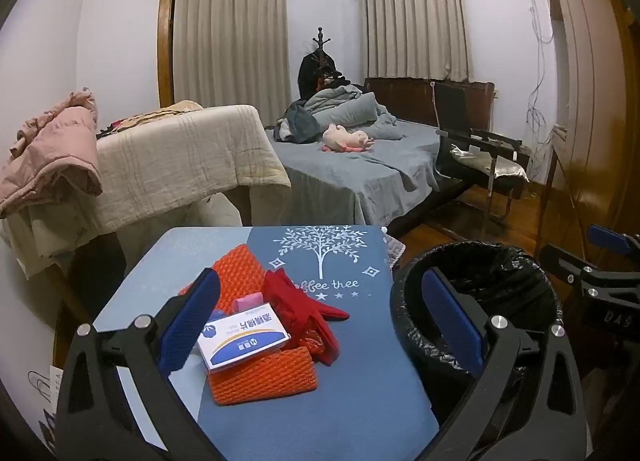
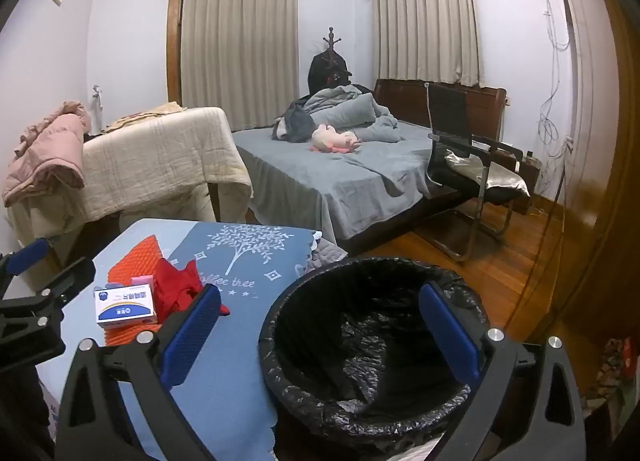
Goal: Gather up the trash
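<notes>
Hovering wide open and empty, the left gripper (image 1: 320, 321) frames a white-and-blue cardboard box (image 1: 245, 335) on orange foam netting (image 1: 264, 379) at lower centre; the right gripper (image 2: 320, 337), equally spread, frames the black-lined round bin (image 2: 372, 345).

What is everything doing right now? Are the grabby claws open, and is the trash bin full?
Left gripper: open, holding nothing.
Right gripper: open, holding nothing.
Trash bin: lined with a black bag, looks empty.
White box: lying on the orange foam nets.
Red cloth: crumpled on the table.
Curtains: drawn shut.
</notes>
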{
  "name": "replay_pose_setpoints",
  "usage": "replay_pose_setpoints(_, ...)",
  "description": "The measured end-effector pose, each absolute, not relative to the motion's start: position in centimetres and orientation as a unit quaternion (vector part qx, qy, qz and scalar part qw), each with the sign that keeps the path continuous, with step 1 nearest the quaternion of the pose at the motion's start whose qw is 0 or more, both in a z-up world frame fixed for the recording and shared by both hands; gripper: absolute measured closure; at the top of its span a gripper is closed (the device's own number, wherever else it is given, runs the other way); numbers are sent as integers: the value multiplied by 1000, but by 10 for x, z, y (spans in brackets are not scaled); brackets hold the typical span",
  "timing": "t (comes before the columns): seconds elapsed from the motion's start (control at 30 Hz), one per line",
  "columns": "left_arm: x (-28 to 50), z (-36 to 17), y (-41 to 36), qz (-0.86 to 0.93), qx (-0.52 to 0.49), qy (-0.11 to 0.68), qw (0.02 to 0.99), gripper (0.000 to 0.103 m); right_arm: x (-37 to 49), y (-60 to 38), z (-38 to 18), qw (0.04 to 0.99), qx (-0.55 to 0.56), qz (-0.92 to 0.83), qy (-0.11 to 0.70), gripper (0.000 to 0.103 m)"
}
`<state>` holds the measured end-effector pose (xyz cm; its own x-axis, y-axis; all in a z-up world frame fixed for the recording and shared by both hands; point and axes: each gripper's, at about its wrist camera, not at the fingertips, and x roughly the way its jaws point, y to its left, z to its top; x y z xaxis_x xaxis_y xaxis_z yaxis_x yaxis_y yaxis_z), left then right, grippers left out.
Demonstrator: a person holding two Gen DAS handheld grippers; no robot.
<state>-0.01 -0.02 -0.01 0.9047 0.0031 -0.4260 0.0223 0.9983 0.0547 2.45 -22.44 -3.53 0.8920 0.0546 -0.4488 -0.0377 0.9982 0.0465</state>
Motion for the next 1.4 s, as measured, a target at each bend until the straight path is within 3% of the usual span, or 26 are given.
replay_pose_setpoints(1.4, 0, -8, 10, -7, 15, 223, 975, 5, 28, -218, -39, 972, 18, 25, 233, 6)
